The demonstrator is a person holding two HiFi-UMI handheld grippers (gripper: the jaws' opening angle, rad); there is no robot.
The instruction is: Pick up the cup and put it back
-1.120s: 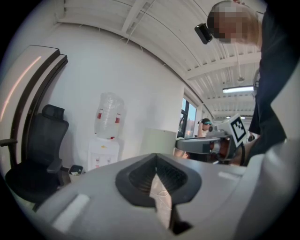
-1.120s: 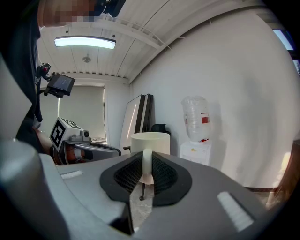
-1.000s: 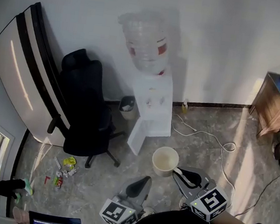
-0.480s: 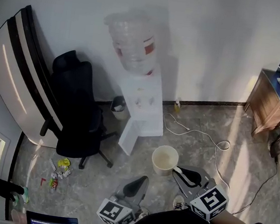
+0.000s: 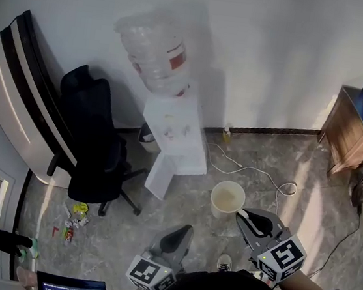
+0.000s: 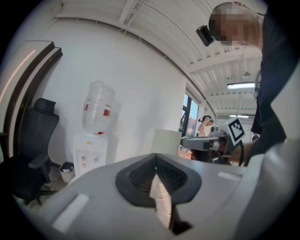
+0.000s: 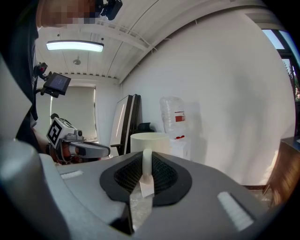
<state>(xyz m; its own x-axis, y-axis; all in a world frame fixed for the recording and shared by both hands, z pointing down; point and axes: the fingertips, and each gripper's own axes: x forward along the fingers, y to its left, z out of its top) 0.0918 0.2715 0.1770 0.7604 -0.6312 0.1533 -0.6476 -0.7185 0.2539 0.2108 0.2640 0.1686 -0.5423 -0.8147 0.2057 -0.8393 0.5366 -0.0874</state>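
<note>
The cup (image 5: 227, 199) is clamped by its handle (image 7: 146, 163) in the right gripper (image 5: 251, 220), seemingly for level carrying, while the left gripper (image 5: 181, 234) is held closed and empty.

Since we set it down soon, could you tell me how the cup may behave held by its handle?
The cup looks rigid, with an evenly round rim. The right gripper pinches only its thin handle, with the body out in front, so it could pivot in the jaws. I see no liquid inside, so it is probably light.
</note>
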